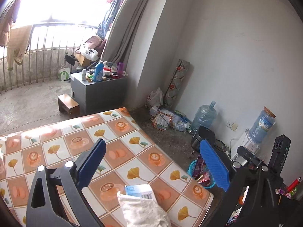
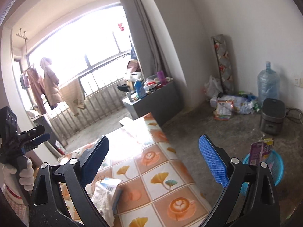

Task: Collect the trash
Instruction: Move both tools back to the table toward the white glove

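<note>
bare concrete floor [image 2: 198,132] and white walls frame a low surface [image 1: 132,151] covered in a tiled cloth printed with coffee cups and yellow leaves. at its near edge lies a small blue-and-white box [image 1: 139,190] with a barcode, touching a crumpled white cloth [image 1: 144,211] that partly covers it; in the right wrist view the same box [image 2: 110,187] sits beside the cloth [image 2: 103,202] near the left jaw. on the floor just past the surface's right edge stands a blue plastic basket [image 1: 191,168] holding wrappers, with a purple carton [image 2: 255,151] upright in it [image 2: 278,166].

the left gripper [image 1: 153,164] hangs above the surface with its jaws spread wide, holding nothing. the right gripper [image 2: 153,160] is likewise released and empty, over the surface's right edge.

farther off, more litter [image 1: 166,119] is heaped at the wall beside a big water bottle [image 1: 205,113], and a grey cabinet [image 1: 98,92] carries clutter by the balcony.
</note>
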The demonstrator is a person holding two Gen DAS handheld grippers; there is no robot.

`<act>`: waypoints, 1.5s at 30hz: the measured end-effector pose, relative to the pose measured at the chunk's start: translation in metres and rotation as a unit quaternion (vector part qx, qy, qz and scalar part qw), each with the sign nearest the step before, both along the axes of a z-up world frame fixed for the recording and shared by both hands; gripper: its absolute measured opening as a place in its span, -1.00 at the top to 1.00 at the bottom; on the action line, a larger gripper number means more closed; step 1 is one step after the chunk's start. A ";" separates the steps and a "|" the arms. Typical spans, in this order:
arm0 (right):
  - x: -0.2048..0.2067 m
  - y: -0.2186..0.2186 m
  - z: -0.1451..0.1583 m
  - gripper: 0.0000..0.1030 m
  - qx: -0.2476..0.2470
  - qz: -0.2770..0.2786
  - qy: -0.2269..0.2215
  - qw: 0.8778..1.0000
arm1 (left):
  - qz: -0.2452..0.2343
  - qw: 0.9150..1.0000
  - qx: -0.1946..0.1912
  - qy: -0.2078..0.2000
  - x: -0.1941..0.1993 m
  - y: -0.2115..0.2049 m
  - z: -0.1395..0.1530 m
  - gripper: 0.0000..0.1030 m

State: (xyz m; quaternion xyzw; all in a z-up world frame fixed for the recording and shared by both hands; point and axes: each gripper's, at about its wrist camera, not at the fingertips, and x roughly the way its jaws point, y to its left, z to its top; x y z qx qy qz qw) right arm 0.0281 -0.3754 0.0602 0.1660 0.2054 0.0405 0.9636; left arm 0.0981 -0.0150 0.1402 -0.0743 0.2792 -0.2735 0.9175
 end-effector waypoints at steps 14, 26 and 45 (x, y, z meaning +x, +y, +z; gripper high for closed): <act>0.019 0.111 -0.066 -0.06 0.032 0.175 0.159 0.971 | 0.029 0.990 0.058 0.127 -0.027 0.045 -0.126 -0.81; 0.035 0.164 -0.096 0.45 -0.056 0.219 0.217 0.950 | -0.004 0.984 0.054 0.168 -0.013 0.036 -0.157 -0.04; 0.024 0.084 -0.096 0.49 0.108 0.161 0.219 0.956 | -0.049 0.970 0.113 0.209 0.007 -0.042 -0.177 -0.35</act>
